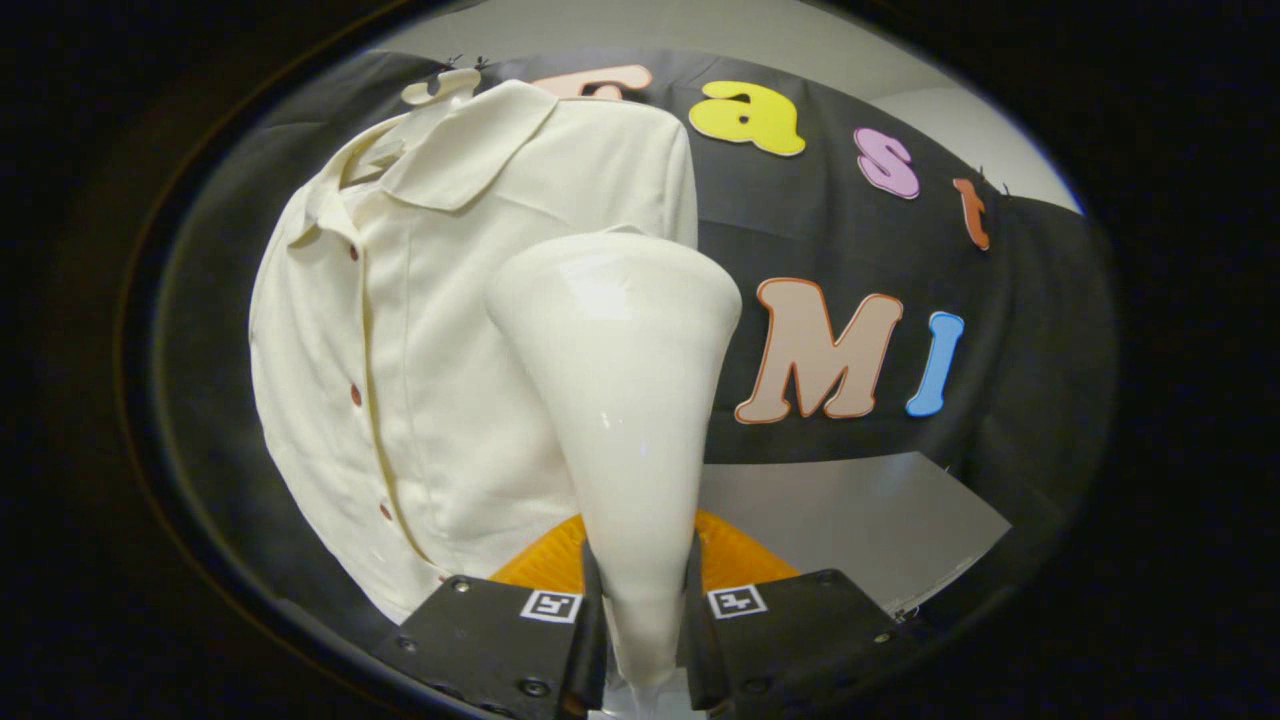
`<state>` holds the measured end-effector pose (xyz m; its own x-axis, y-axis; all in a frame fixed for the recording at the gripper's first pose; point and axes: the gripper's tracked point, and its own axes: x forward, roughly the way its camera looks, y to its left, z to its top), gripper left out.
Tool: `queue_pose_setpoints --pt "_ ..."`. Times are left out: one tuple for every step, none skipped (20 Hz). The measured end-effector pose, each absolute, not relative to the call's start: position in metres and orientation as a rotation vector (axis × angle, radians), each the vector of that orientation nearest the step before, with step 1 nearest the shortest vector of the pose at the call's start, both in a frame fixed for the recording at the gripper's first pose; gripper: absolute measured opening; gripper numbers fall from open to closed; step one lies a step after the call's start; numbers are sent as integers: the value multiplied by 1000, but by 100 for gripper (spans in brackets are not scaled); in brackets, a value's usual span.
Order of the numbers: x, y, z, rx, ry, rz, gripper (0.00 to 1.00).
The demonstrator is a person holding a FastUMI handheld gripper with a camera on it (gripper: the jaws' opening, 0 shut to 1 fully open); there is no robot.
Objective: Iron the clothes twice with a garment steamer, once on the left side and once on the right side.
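A cream shirt (440, 330) with small reddish buttons and a collar hangs on a hanger against the black booth wall, ahead of my fingers and to their left. A glossy white garment steamer (625, 400) rises from between my fingers, narrow at the handle and flaring to a wide head near the shirt's right side. My gripper (640, 620) is shut on the steamer's handle, both fingers pressing its sides. Whether the steamer head touches the cloth is hidden by the head itself.
An orange object (740, 560) lies low behind the steamer's handle, just beyond my fingers. A pale grey surface (850, 520) spreads to the right below the black cloth wall (1000, 300).
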<state>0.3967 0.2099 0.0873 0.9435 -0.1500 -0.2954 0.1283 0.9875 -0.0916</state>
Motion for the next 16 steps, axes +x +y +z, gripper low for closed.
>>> queue_pose_setpoints --pt "396 209 80 -74 318 -145 32" --pt "396 208 73 -84 328 -148 32" --pt "394 207 68 -87 330 -151 32" --pt "394 206 58 -88 345 -154 32" --pt "393 204 48 -86 353 -158 32" --pt "394 202 41 -90 361 -167 32" --pt "387 201 31 -95 362 -175 32" --pt "390 203 29 -105 366 -180 32" --pt "388 203 26 -116 375 -182 32" --pt "387 202 22 -130 380 -189 32" --pt "387 201 18 -144 394 -201 32" --pt "386 203 15 -147 386 -210 32" --pt "384 207 10 -144 392 -218 32" --pt "383 210 6 -140 393 -226 32" --pt "384 212 3 -141 394 -237 32" --pt "383 216 -1 -144 399 -239 32"
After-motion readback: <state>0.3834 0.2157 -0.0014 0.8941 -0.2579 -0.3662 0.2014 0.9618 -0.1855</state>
